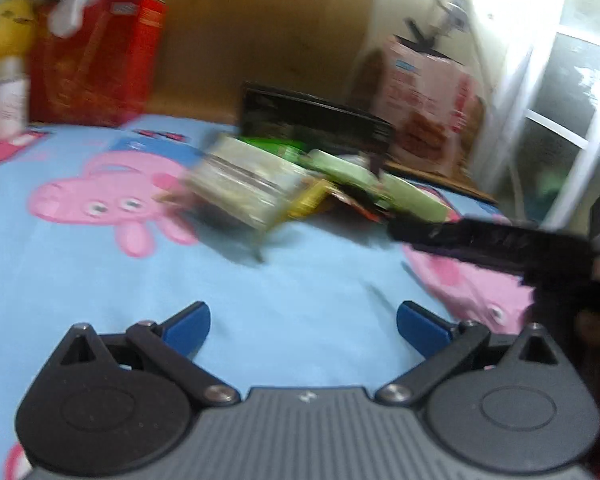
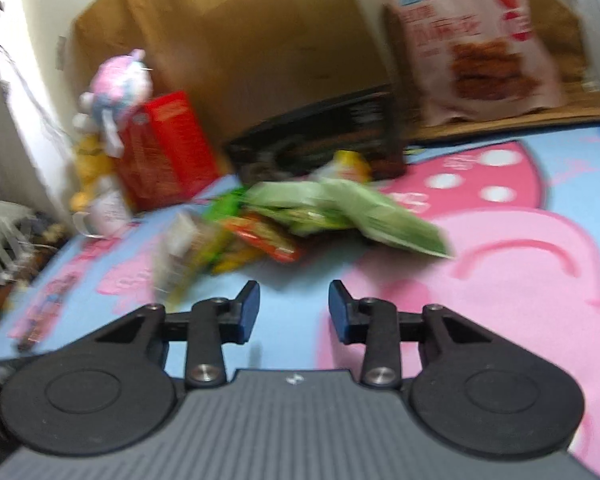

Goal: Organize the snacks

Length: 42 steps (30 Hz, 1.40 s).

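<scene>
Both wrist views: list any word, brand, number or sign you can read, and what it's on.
None can be read; both views are motion-blurred.
Red box: pale print, blurred.
Pink snack bag: blue label and red lettering, blurred.
Black box: markings blurred.
Snack packets: print smeared.
Blue cartoon-pig cloth: pink patches by the pigs, unreadable.

Light-blue cartoon-print cloth sheet (image 1: 300, 280): matt, soft. Green snack packets (image 2: 380, 216): glossy plastic film. Brown cardboard panel (image 2: 240, 40): matt paper.

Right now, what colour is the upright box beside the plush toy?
Red box, clearest in the right wrist view.
</scene>
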Each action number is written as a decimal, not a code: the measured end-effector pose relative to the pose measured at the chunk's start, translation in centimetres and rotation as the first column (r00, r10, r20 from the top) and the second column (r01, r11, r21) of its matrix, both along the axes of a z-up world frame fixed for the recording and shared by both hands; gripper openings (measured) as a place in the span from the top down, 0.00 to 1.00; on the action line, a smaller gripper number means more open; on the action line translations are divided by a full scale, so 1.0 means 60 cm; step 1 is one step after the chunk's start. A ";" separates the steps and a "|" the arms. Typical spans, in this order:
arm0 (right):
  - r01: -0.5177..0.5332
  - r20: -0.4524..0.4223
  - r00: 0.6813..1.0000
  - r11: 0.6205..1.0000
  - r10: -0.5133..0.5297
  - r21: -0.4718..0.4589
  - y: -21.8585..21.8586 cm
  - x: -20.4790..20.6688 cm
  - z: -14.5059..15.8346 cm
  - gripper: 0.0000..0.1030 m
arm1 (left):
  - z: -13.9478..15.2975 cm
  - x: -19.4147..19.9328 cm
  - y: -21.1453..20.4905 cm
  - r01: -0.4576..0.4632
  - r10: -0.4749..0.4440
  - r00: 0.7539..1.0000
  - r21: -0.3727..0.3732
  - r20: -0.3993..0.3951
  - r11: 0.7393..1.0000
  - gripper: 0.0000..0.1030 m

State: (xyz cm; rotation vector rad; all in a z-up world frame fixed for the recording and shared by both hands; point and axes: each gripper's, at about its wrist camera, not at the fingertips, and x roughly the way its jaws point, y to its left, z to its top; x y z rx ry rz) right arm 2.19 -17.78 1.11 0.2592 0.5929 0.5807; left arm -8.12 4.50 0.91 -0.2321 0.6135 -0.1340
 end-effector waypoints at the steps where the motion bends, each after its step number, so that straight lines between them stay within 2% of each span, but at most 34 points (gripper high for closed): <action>1: -0.031 0.002 1.000 0.999 0.031 0.021 0.008 0.008 0.008 0.61 | 0.002 -0.002 0.011 -0.047 0.047 0.999 -0.001 0.017 0.999 0.00; 5: -0.112 0.012 0.994 0.992 0.112 0.051 0.044 0.041 0.034 0.59 | 0.007 -0.007 0.066 -0.167 0.169 0.985 -0.030 0.040 0.985 0.00; 7: -0.147 -0.026 0.988 0.986 0.149 0.083 0.061 0.060 0.036 0.58 | 0.004 -0.010 0.087 -0.206 0.207 0.978 -0.031 0.029 0.978 0.00; 9: -0.173 -0.073 0.981 0.978 0.182 0.113 0.077 0.074 0.029 0.51 | -0.001 -0.012 0.104 -0.233 0.234 0.972 -0.040 0.018 0.972 0.00; 12: -0.190 -0.142 0.967 0.972 0.210 0.141 0.099 0.085 0.011 0.48 | -0.007 -0.018 0.120 -0.255 0.256 0.966 -0.051 0.014 0.966 0.00; 13: -0.193 -0.155 0.965 0.971 0.214 0.141 0.107 0.086 0.005 0.49 | -0.007 -0.021 0.121 -0.256 0.257 0.966 -0.048 0.017 0.965 0.00; 14: -0.199 -0.166 0.961 0.971 0.220 0.134 0.116 0.088 0.000 0.62 | -0.006 -0.022 0.121 -0.256 0.257 0.966 -0.045 0.017 0.966 0.00; 15: -0.208 -0.175 0.958 0.970 0.229 0.126 0.121 0.089 -0.002 0.68 | -0.005 -0.025 0.125 -0.254 0.255 0.967 -0.045 0.017 0.966 0.00; 16: -0.220 -0.173 0.955 0.967 0.240 0.127 0.125 0.087 -0.001 0.69 | -0.004 -0.027 0.128 -0.250 0.251 0.968 -0.049 0.017 0.967 0.00; 19: -0.273 -0.075 0.958 0.961 0.275 0.036 0.132 0.073 0.032 0.76 | -0.001 -0.025 0.138 -0.236 0.238 0.971 -0.073 0.020 0.969 0.00; 21: -0.323 0.039 0.943 0.939 0.329 -0.114 0.137 0.055 0.071 0.77 | 0.002 -0.025 0.147 -0.224 0.226 0.974 -0.091 0.018 0.970 0.00; 22: -0.345 0.097 0.923 0.914 0.371 -0.216 0.141 0.045 0.087 0.77 | 0.002 -0.026 0.150 -0.221 0.224 0.975 -0.099 0.018 0.970 0.00; 24: -0.381 0.198 0.834 0.798 0.514 -0.467 0.148 0.012 0.111 0.77 | 0.004 -0.028 0.159 -0.214 0.218 0.976 -0.126 0.021 0.969 0.00; 25: -0.402 0.218 0.764 0.713 0.607 -0.574 0.148 -0.010 0.115 0.77 | 0.005 -0.029 0.164 -0.210 0.215 0.976 -0.140 0.022 0.968 0.00; 26: -0.419 0.214 0.673 0.604 0.708 -0.678 0.144 -0.036 0.112 0.77 | 0.005 -0.029 0.167 -0.208 0.214 0.977 -0.150 0.023 0.967 0.00; 27: -0.420 0.174 0.592 0.485 0.787 -0.767 0.141 -0.060 0.103 0.76 | 0.005 -0.029 0.170 -0.206 0.212 0.977 -0.159 0.023 0.966 0.00; 28: -0.403 0.114 0.537 0.373 0.836 -0.836 0.137 -0.080 0.089 0.74 | 0.005 -0.028 0.171 -0.203 0.209 0.978 -0.163 0.022 0.965 0.00; 29: -0.382 0.055 0.504 0.280 0.862 -0.881 0.131 -0.099 0.071 0.64 | 0.006 -0.028 0.172 -0.198 0.204 0.979 -0.166 0.021 0.966 0.00; 30: -0.371 0.022 0.493 0.233 0.870 -0.899 0.123 -0.110 0.055 0.46 | 0.006 -0.026 0.173 -0.192 0.198 0.980 -0.168 0.019 0.967 0.00; 31: -0.363 -0.001 0.493 0.204 0.870 -0.909 0.111 -0.118 0.042 0.41 | 0.007 -0.024 0.172 -0.185 0.191 0.981 -0.169 0.018 0.968 0.00; 32: -0.359 -0.016 0.494 0.188 0.870 -0.914 0.098 -0.124 0.030 0.41 | 0.009 -0.022 0.172 -0.177 0.182 0.983 -0.170 0.015 0.970 0.00; 34: -0.352 0.026 0.520 0.242 0.854 -0.904 0.077 -0.130 0.027 0.40 | 0.012 -0.017 0.171 -0.159 0.163 0.987 -0.165 0.009 0.973 0.00; 37: -0.411 0.023 0.632 0.361 0.774 -0.837 0.053 -0.119 0.043 0.39 | 0.021 -0.004 0.169 -0.125 0.128 0.992 -0.157 0.008 0.980 0.00; 39: -0.456 0.016 0.711 0.479 0.703 -0.750 0.025 -0.104 0.059 0.39 | 0.029 0.011 0.164 -0.093 0.095 0.996 -0.160 0.003 0.983 0.00; 40: -0.486 0.001 0.751 0.555 0.660 -0.675 0.013 -0.096 0.066 0.39 | 0.032 0.019 0.159 -0.076 0.077 0.997 -0.163 -0.002 0.984 0.00; 41: -0.519 -0.034 0.792 0.644 0.610 -0.562 0.001 -0.080 0.072 0.39 | 0.034 0.029 0.154 -0.058 0.058 0.998 -0.168 -0.008 0.984 0.00; 42: -0.538 -0.077 0.818 0.712 0.570 -0.451 -0.007 -0.066 0.070 0.39 | 0.036 0.041 0.147 -0.036 0.034 0.999 -0.177 -0.015 0.984 0.00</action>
